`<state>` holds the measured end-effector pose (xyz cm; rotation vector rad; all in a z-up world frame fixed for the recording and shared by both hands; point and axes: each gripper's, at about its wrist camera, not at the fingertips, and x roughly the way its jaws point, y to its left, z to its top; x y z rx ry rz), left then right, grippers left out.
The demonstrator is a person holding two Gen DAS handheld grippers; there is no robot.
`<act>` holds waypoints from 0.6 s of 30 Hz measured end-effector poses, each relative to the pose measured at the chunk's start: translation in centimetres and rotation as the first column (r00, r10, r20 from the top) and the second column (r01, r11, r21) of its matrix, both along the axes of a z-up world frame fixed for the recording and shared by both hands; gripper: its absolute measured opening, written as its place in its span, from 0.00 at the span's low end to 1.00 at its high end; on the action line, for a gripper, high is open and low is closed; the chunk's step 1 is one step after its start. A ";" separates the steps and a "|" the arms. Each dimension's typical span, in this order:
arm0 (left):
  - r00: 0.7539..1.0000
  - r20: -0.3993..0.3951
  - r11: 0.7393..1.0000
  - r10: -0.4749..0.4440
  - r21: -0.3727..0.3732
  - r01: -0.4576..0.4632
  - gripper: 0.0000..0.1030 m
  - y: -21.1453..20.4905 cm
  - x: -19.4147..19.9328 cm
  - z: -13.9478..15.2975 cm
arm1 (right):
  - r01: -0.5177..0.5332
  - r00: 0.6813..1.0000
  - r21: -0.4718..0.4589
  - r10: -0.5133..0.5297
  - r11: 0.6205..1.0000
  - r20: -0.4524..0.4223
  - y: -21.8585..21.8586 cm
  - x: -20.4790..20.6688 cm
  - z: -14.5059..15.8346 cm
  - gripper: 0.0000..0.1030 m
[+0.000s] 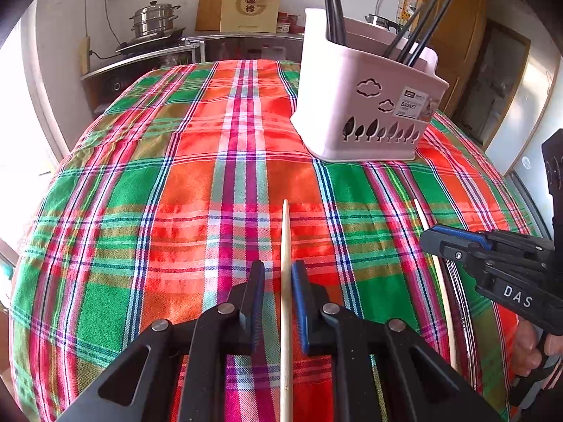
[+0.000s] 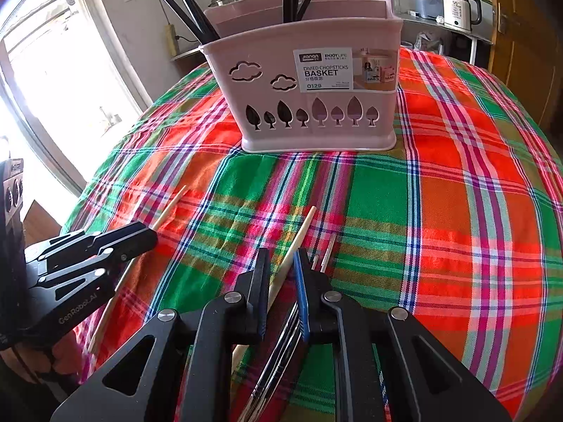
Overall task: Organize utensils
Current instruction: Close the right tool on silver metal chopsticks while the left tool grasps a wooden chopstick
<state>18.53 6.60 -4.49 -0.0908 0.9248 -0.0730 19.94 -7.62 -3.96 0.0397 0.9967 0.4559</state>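
Worktop [image 1: 197, 190], plaid cloth in red, green and pink. Pink divided chopstick basket [image 1: 355, 105], upright at 1 o'clock in the left wrist view, black chopsticks [image 1: 334, 10] standing inside. Left tongs [image 1: 278, 302]: spread, straddling a pale wooden chopstick [image 1: 285, 246] lying on the cloth at 6 o'clock. Right tongs [image 2: 281, 292]: spread around a second wooden chopstick [image 2: 299, 235]; contact unclear. Metal fork [image 2: 281, 344] lies beneath, at 6 o'clock.

The basket [image 2: 309, 81] label reads "DIVIED CHOPSTICKS BASKET 0129", brand probably "Jianan".
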 end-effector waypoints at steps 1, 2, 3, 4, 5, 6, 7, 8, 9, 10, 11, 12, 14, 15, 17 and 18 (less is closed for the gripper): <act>1.000 -0.004 1.000 0.001 -0.013 -0.001 0.16 0.2 0.1 0.0 | -0.001 1.000 0.003 0.001 1.000 0.004 0.1 0.1 0.0 0.14; 1.000 -0.010 1.000 -0.001 -0.022 0.000 0.16 0.3 0.3 0.0 | -0.004 1.000 0.001 0.004 1.000 0.004 0.2 0.3 0.0 0.14; 1.000 -0.016 1.000 -0.004 -0.026 0.004 0.16 0.3 0.5 0.1 | -0.007 1.000 -0.002 0.007 1.000 0.004 0.4 0.4 0.0 0.14; 1.000 -0.020 1.000 -0.007 -0.025 0.007 0.16 0.4 0.7 0.1 | -0.009 1.000 -0.004 0.009 1.000 0.004 0.5 0.5 0.0 0.14; 1.000 -0.024 1.000 -0.011 -0.023 0.011 0.16 0.4 1.0 0.1 | -0.013 1.000 -0.006 0.013 1.000 0.002 0.6 0.6 0.0 0.14; 0.999 -0.030 1.000 -0.020 -0.017 0.019 0.16 0.3 1.4 0.1 | -0.015 1.000 -0.007 0.015 1.000 0.000 0.7 0.8 0.0 0.14; 0.999 -0.035 1.000 -0.031 -0.007 0.030 0.16 0.1 1.7 0.1 | -0.017 1.000 -0.006 0.017 1.000 -0.004 0.7 0.9 0.0 0.14; 0.998 -0.039 0.999 -0.041 0.005 0.041 0.16 0.0 2.0 0.1 | -0.018 1.000 -0.007 0.018 1.000 -0.008 0.7 1.0 0.0 0.14; 0.998 -0.043 0.999 -0.049 0.021 0.050 0.16 -0.2 2.3 0.1 | -0.019 1.000 -0.009 0.019 1.000 -0.010 0.8 1.1 0.0 0.14; 0.997 -0.051 0.998 -0.055 0.034 0.056 0.16 -0.4 2.7 0.1 | -0.020 1.000 -0.012 0.020 1.000 -0.012 0.8 1.2 0.0 0.14; 0.996 -0.059 0.997 -0.061 0.043 0.063 0.16 -0.6 3.0 0.1 | -0.022 1.000 -0.014 0.022 1.000 -0.013 1.0 1.4 0.0 0.14; 0.995 -0.067 0.996 -0.072 0.052 0.076 0.16 -0.8 3.3 0.1 | -0.023 1.000 -0.017 0.023 1.000 -0.015 1.1 1.5 0.0 0.14; 0.994 -0.073 0.994 -0.086 0.060 0.090 0.16 -1.0 4.0 0.1 | -0.025 1.000 -0.027 0.025 0.999 -0.017 1.3 1.9 0.1 0.14; 0.993 -0.074 0.994 -0.088 0.059 0.093 0.16 -1.0 4.3 0.1 | -0.028 0.999 -0.033 0.027 0.999 -0.017 1.4 2.0 0.1 0.14; 0.992 -0.075 0.992 -0.099 0.068 0.104 0.16 -1.1 4.9 0.1 | -0.031 0.999 -0.044 0.031 0.999 -0.015 1.8 2.3 0.1 0.14; 0.992 -0.075 0.992 -0.100 0.072 0.105 0.16 -1.2 5.0 0.1 | -0.035 0.999 -0.050 0.034 0.998 -0.012 2.0 2.4 0.1 0.14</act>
